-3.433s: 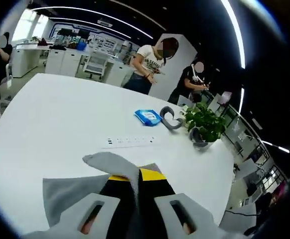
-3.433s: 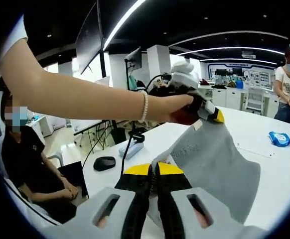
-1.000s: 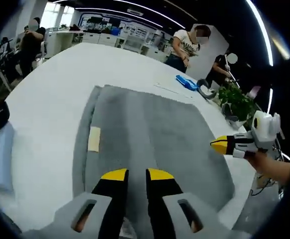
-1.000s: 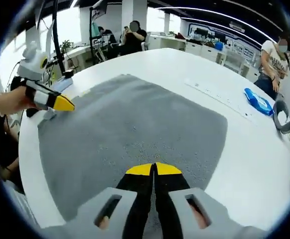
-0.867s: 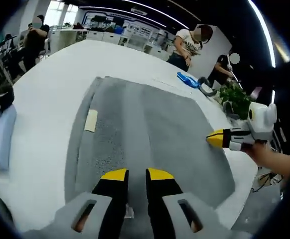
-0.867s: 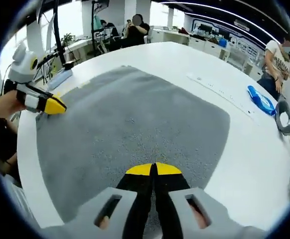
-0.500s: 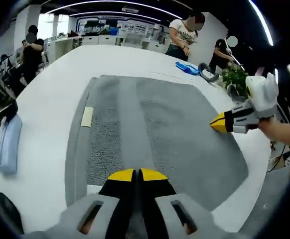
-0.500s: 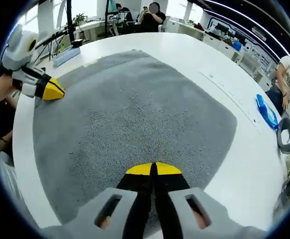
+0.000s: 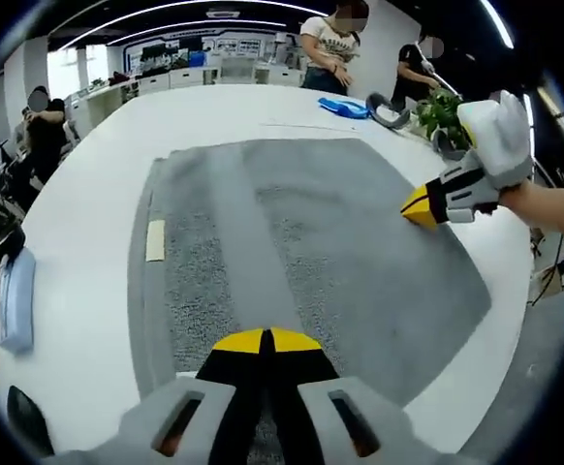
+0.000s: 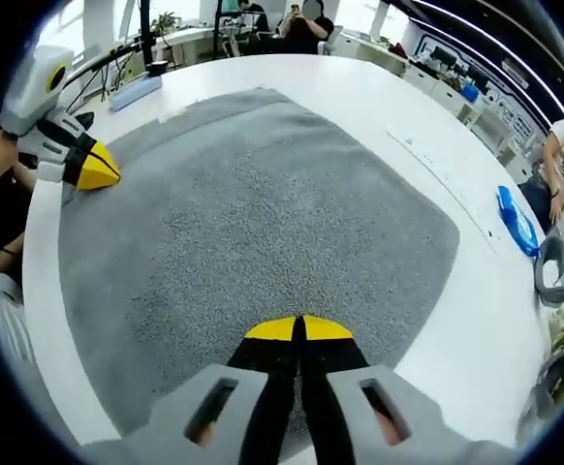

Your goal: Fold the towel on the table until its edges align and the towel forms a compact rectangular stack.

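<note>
1. Two grippers, left gripper (image 9: pixel 266 339) and right gripper (image 10: pixel 299 328), each sit with jaws closed at the near edge of the grey towel (image 10: pixel 263 203); whether cloth is pinched, I cannot tell.
2. Towel lies spread flat on the white table (image 9: pixel 88 223).
3. Judged step: starting a fold; next, lift the near edge evenly toward the far edge.

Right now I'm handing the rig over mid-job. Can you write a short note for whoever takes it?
Left gripper: jaws shut on the towel's near edge.
Right gripper: jaws shut on the near edge at the other corner.
Towel: spread flat and grey on the white table, a cream label showing on its surface.
Elsewhere on the table: blue packet, potted plant, folded blue cloth.
Done: towel laid out, both near corners gripped.
Left: no fold made yet; carry the near edge over to the far edge, then fold again into a compact rectangle.
</note>
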The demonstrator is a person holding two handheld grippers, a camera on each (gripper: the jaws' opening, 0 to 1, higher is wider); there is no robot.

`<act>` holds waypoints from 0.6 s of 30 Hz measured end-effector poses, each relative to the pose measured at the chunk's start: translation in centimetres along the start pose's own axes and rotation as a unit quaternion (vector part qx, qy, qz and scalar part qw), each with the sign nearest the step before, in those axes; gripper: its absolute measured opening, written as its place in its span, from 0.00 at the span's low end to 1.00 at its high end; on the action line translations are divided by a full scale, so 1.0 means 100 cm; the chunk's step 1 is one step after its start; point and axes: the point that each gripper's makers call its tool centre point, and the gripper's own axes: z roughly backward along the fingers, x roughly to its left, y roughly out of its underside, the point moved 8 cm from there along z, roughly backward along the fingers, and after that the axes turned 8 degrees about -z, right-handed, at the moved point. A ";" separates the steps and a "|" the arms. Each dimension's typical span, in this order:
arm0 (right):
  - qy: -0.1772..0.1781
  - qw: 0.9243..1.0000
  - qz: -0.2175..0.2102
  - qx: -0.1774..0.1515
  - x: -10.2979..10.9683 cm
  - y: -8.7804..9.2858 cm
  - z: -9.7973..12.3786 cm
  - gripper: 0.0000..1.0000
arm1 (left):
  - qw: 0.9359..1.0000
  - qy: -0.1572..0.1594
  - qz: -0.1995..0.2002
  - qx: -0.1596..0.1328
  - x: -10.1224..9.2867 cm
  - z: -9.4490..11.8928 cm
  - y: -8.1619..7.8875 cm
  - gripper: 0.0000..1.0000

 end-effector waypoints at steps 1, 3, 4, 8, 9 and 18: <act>-0.001 1.000 0.000 0.001 -0.001 0.001 0.001 0.00 | 1.000 -0.001 0.002 0.002 -0.001 -0.001 -0.001 0.00; -0.006 1.000 -0.005 0.000 -0.005 0.005 0.003 0.00 | 1.000 -0.002 0.005 0.007 -0.005 -0.001 -0.002 0.00; -0.008 1.000 -0.008 0.001 -0.007 0.006 0.003 0.00 | 1.000 -0.002 0.005 0.010 -0.007 -0.001 -0.002 0.00; -0.011 1.000 -0.016 0.005 -0.011 0.012 0.007 0.00 | 1.000 -0.002 0.007 0.015 -0.014 -0.003 -0.005 0.00; -0.011 1.000 -0.013 0.007 -0.012 0.014 0.008 0.00 | 1.000 -0.003 0.007 0.016 -0.017 -0.004 -0.005 0.00; -0.014 1.000 -0.022 0.012 -0.027 0.036 0.020 0.00 | 1.000 0.002 -0.002 0.025 -0.043 -0.007 -0.011 0.00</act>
